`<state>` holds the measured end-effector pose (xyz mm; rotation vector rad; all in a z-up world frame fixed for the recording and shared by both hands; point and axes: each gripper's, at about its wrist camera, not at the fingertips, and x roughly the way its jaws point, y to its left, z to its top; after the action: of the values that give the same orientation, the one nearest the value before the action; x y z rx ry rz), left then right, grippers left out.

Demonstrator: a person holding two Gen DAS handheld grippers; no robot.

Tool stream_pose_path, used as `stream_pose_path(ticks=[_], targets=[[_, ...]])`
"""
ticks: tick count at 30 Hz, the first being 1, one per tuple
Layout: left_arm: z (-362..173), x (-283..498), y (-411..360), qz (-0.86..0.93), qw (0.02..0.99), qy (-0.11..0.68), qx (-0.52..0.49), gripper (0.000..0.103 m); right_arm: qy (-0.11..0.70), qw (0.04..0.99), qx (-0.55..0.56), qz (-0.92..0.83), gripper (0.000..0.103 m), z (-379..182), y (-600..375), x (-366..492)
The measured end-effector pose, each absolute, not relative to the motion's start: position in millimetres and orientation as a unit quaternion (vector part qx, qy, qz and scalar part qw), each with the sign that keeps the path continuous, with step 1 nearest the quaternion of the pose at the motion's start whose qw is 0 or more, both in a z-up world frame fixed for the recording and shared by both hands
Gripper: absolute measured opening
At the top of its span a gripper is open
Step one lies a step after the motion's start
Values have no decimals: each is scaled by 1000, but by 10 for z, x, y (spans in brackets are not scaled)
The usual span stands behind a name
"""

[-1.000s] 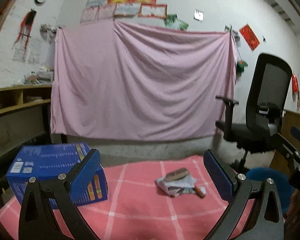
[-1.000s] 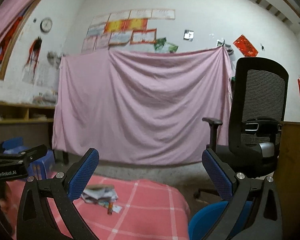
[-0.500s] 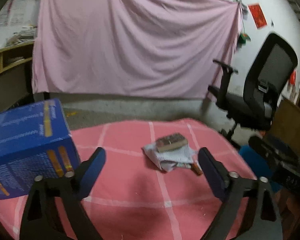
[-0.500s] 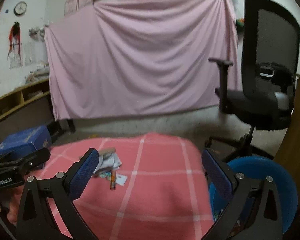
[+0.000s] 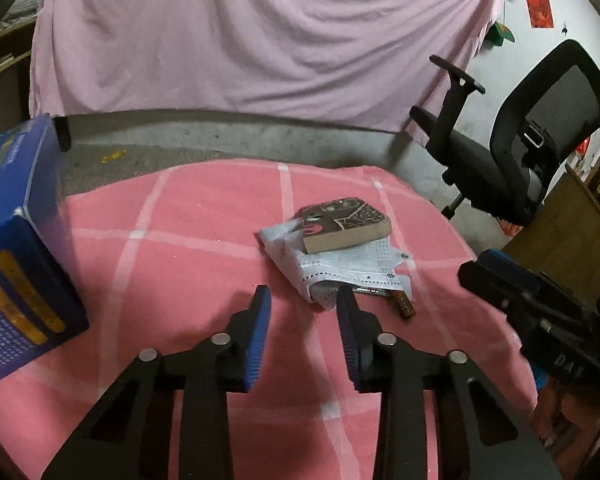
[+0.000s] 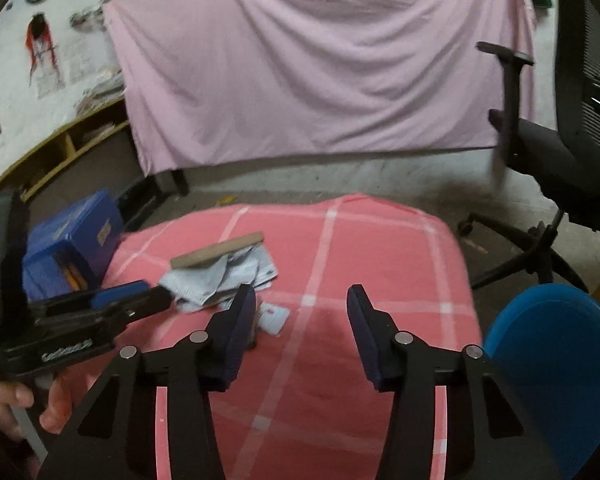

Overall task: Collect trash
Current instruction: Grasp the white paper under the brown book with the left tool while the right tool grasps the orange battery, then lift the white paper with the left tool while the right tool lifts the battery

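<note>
A crumpled white paper towel lies on the pink checked cloth, with a small book on top and a brown wrapper poking out beneath. My left gripper is open and empty, its tips just short of the towel's near corner. In the right wrist view the towel and book lie left of centre, with a small white wrapper beside them. My right gripper is open and empty above the cloth. A blue bin stands at the right.
A blue cardboard box stands on the cloth's left side. A black office chair stands on the floor to the right. A pink sheet hangs behind. A wooden shelf runs along the left wall.
Both grippers have tilted down and moved in toward the table. Both pairs of jaws have narrowed but stay open. The left gripper now reaches the towel's near corner.
</note>
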<state>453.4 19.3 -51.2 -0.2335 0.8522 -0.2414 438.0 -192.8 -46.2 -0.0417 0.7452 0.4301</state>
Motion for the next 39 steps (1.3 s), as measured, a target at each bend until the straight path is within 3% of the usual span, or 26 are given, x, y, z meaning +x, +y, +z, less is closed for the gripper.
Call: stream_pose_path(ticks=[3, 6, 10, 17, 20, 22, 39], targets=[[-504, 4565, 201, -118, 896, 411, -119, 28, 379, 899, -39, 217, 39, -512, -1847, 4399], [-509, 4594, 226, -122, 893, 412, -130, 14, 397, 889, -52, 222, 31, -570, -1784, 4421], [-503, 4599, 245, -122, 895, 408, -137, 4, 415, 876, -65, 236, 29, -619, -1701, 4440], [-483, 4572, 266, -103, 901, 396, -145, 1, 431, 864, -99, 242, 28, -724, -1535, 4491], [-473, 4551, 278, -99, 904, 390, -147, 0, 446, 855, -108, 242, 12, -790, -1504, 4523], [-459, 4521, 278, -97, 906, 385, -146, 0, 445, 855, -108, 244, 9, -783, -1515, 4515], [-287, 3859, -45, -93, 925, 353, -106, 0, 365, 900, -65, 229, 8, -467, -2058, 3941]])
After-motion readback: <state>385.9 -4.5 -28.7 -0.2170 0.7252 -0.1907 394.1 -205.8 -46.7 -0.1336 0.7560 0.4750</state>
